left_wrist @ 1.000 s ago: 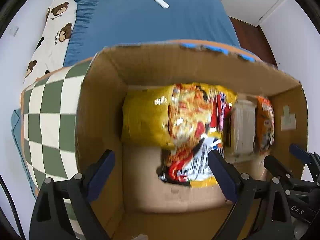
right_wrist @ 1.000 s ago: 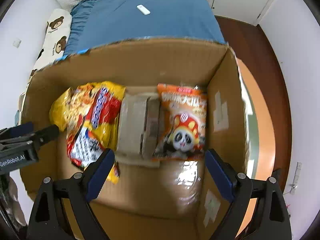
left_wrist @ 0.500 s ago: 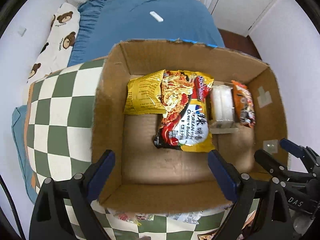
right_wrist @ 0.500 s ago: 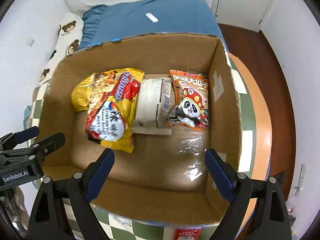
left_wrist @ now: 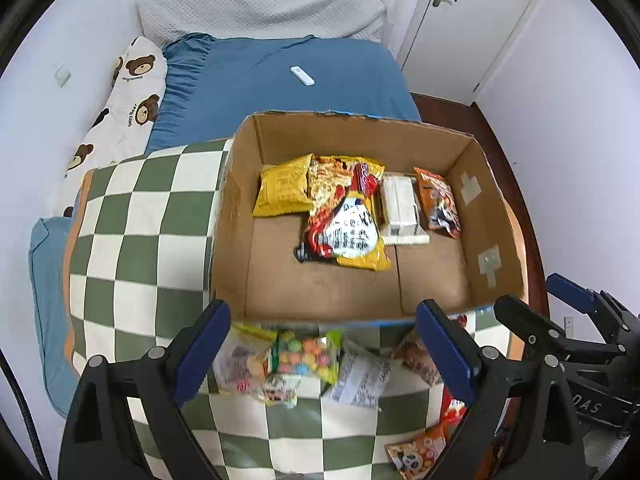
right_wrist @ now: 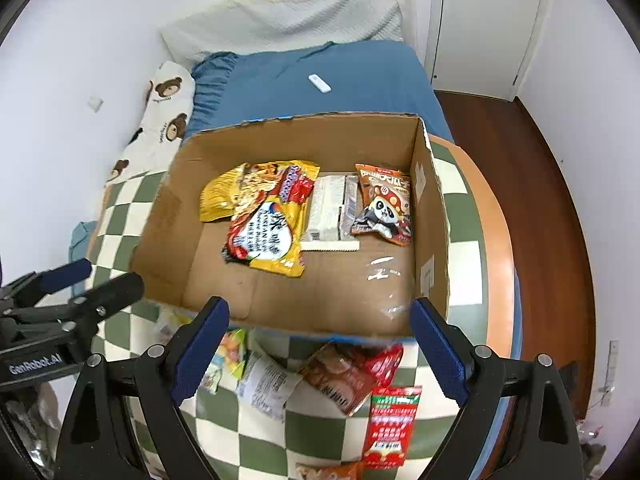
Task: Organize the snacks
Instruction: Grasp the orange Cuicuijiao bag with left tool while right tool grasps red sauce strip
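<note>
Snacks (left_wrist: 343,216) along far box (left_wrist: 224,216) wall, near floor seemingly bare

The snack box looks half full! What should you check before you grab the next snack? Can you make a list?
1. Left gripper open and holding nothing: ok.
2. Right gripper open and holding nothing: ok.
3. Room left in the cardboard box: ok, the near half of its floor is bare.
4. Snacks already packed stay put: ok, the yellow noodle bag, white pack and panda snack bag lie in a row along the far wall.
5. Next snack within sight: ok, the colourful candy bag lies on the checkered cloth just in front of the box.
6. Candy bag free of other packets: cannot tell, packets overlap around it.
</note>
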`<state>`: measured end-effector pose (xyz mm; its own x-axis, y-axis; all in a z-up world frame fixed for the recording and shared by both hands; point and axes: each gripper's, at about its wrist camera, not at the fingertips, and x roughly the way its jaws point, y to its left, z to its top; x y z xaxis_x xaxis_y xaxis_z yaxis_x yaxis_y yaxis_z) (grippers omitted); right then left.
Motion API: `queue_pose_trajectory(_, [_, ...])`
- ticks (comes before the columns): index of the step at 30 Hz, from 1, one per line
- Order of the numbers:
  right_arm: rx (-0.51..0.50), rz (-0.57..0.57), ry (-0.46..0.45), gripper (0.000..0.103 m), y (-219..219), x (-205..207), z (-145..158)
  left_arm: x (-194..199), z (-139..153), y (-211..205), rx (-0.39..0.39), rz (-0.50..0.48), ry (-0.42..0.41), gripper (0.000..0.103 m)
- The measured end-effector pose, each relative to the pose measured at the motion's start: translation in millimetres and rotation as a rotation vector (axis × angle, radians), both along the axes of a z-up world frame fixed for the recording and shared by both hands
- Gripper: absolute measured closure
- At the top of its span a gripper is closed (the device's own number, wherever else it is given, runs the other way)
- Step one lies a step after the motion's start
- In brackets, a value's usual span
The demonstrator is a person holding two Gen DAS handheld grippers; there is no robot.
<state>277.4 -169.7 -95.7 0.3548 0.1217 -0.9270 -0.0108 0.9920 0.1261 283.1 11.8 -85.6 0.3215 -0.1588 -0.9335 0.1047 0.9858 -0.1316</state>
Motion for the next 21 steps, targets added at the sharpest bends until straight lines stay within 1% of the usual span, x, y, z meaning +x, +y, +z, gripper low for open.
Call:
queue_pose_trajectory(4, [0.017,0.0,-0.016,0.009,2,-30,11,-25,0,3,-0.01,0.001,-0.001,0.008])
queue_pose_trajectory(6, [0.032,-0.006,-0.009,0.009,1,-49,10,-43,-4,2,0.001,-0.004,0.0,0.008])
queue_pose_trajectory(9, [0.073,-0.028,0.018,0.009,-6,-81,-3,-78,-20,-6,0.017,-0.034,0.028,0.008])
queue_pose_trajectory(12, [0.095,-0.073,0.063,0.009,-24,-113,-26,-115,-51,-25,0.023,-0.105,0.091,0.008])
queue_pose_trajectory(14, [0.11,-0.115,0.11,0.009,-41,-135,-46,-140,-75,-47,0.056,-0.197,0.129,0.008])
queue_pose_trajectory(15, [0.113,-0.137,0.131,0.009,-50,-144,-57,-156,-90,-64,0.065,-0.276,0.149,0.008])
queue_pose_trajectory(17, [0.108,-0.178,0.172,0.009,-67,-163,-75,-177,-112,-90,0.085,-0.402,0.2,0.008])
queue_pose_trajectory(19, [0.104,-0.225,0.216,0.009,-87,-182,-95,-194,-129,-113,0.091,-0.515,0.235,0.008])
queue_pose_trajectory(21, [0.101,-0.261,0.249,0.009,-105,-200,-112,-206,-143,-135,0.12,-0.616,0.248,0.008])
